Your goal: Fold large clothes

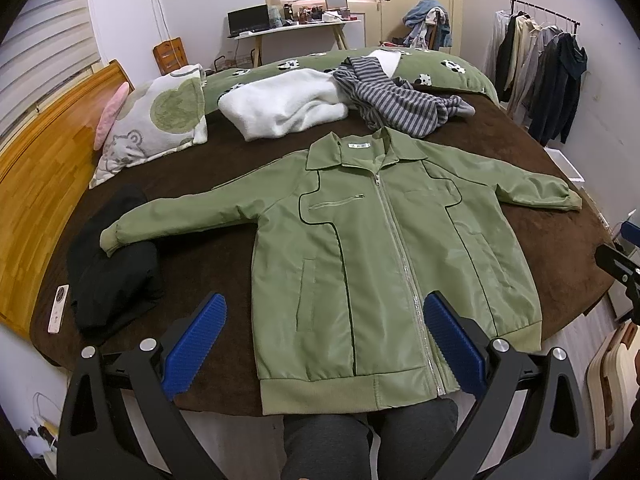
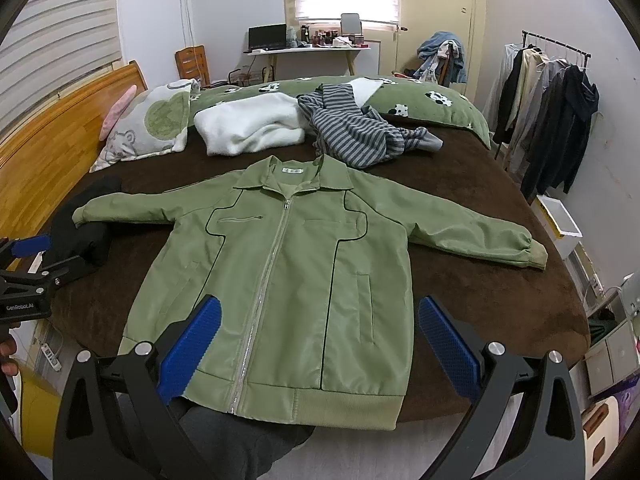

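Brown bed (image 1: 192, 256): green jacket (image 1: 372, 248) flat, hem overhanging edge.

A panda-print pillow (image 1: 152, 120) leans against the wooden headboard (image 1: 48, 160). A remote (image 1: 57, 308) lies near the brown bedspread's (image 1: 200, 256) edge. Coats hang on a rack (image 2: 556, 46)

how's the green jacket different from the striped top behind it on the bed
The green jacket lies spread flat, front up, zipped, sleeves out to both sides; the striped top is a crumpled heap. The jacket is plain green with dark piping; the top has grey and dark stripes. The jacket lies nearest the bed's front edge; the top lies beyond its collar. Both rest on the brown bedcover, neither folded yet.
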Demonstrator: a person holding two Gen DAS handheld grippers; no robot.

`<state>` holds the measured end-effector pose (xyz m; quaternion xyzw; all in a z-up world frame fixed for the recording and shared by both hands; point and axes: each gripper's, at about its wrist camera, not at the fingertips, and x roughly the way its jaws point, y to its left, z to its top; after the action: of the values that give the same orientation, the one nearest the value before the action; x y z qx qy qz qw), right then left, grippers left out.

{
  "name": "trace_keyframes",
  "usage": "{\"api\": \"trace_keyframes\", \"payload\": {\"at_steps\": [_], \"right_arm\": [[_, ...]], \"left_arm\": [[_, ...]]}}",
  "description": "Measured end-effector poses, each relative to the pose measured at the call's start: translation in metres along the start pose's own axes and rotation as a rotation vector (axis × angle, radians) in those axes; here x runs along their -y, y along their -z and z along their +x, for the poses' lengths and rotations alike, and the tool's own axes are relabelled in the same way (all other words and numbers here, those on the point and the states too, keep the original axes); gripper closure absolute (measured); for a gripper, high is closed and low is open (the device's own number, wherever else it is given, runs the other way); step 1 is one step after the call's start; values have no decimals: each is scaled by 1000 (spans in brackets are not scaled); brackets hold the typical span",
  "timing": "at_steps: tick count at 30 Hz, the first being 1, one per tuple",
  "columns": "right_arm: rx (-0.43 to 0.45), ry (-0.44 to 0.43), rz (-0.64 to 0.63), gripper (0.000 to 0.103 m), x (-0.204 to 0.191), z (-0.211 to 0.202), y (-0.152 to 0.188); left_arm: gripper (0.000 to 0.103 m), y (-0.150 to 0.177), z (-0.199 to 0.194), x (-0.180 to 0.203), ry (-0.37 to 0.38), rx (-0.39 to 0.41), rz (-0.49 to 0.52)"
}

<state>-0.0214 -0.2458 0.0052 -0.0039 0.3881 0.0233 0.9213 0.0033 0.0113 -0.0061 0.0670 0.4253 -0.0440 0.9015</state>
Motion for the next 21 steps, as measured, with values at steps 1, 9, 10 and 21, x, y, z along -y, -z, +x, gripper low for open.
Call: {"api": "trace_keyframes", "payload": {"at_steps": [1, 9, 10, 21], "right_arm": [[-1, -1, 0, 5, 0, 0, 0], [-6, -4, -1, 5, 1, 2, 2], [-5, -4, 0, 5, 1, 2, 2], [-2, -1, -5, 5, -2, 2, 0]], "left_arm": [[6, 0, 0, 0, 0, -1, 0], [6, -1, 2, 0, -2, -6, -1], [6, -1, 3, 1, -1, -7, 0], [6, -3, 6, 0, -1, -8, -7]]}}
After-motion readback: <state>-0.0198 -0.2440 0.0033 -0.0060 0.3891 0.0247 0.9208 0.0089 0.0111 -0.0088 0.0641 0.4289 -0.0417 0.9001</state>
